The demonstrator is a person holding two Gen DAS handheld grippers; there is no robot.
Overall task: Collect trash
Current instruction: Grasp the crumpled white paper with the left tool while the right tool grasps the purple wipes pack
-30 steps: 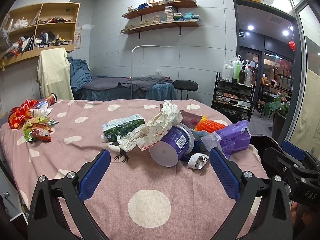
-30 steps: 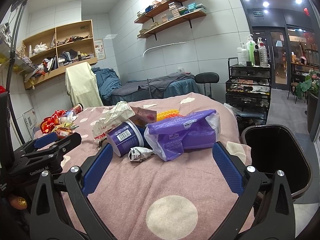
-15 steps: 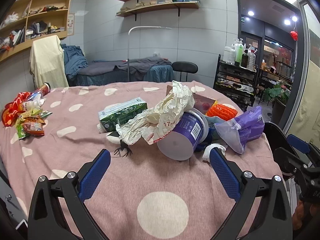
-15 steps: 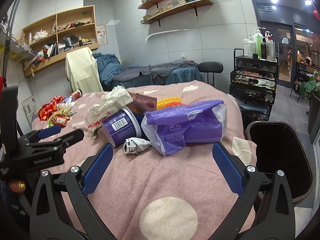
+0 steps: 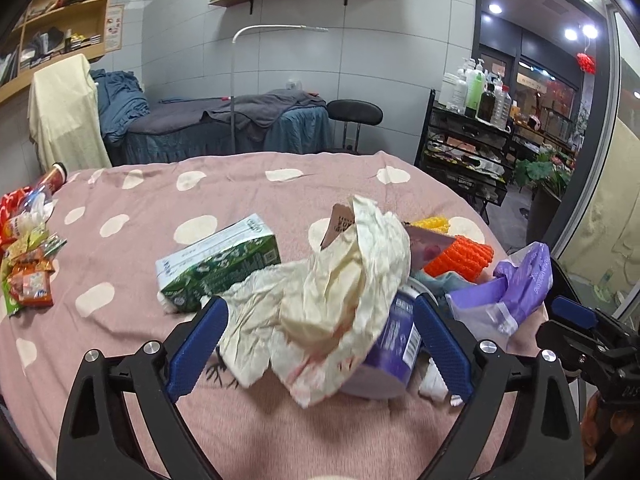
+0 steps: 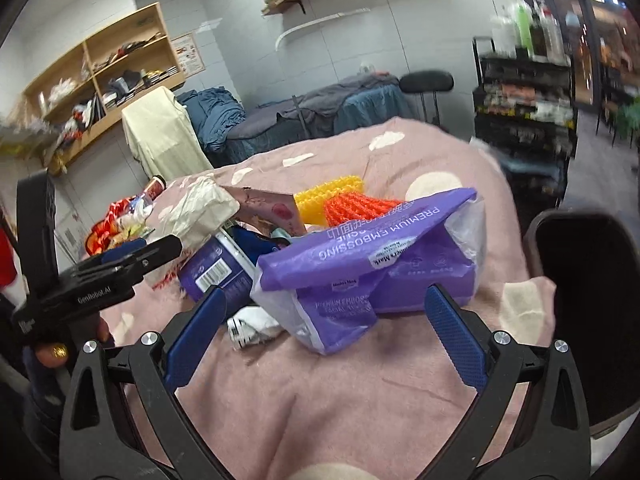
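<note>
trash lies heaped on the pink spotted bed ahead of you: one crumpled paper wrapper, one purple tub on its side under it, one green carton to the left, one purple tissue pack, one orange and one yellow foam net, and one small white scrap. a separate pile of snack packets sits well apart at the far left. your left gripper is spread wide, its jaws just closing a little, with the wrapper and tub between them but the pads not pressing. your right gripper is spread too, the tissue pack's near end and the scrap between its fingers, untouched. one black bin stands just beside the bed on the right.
</note>
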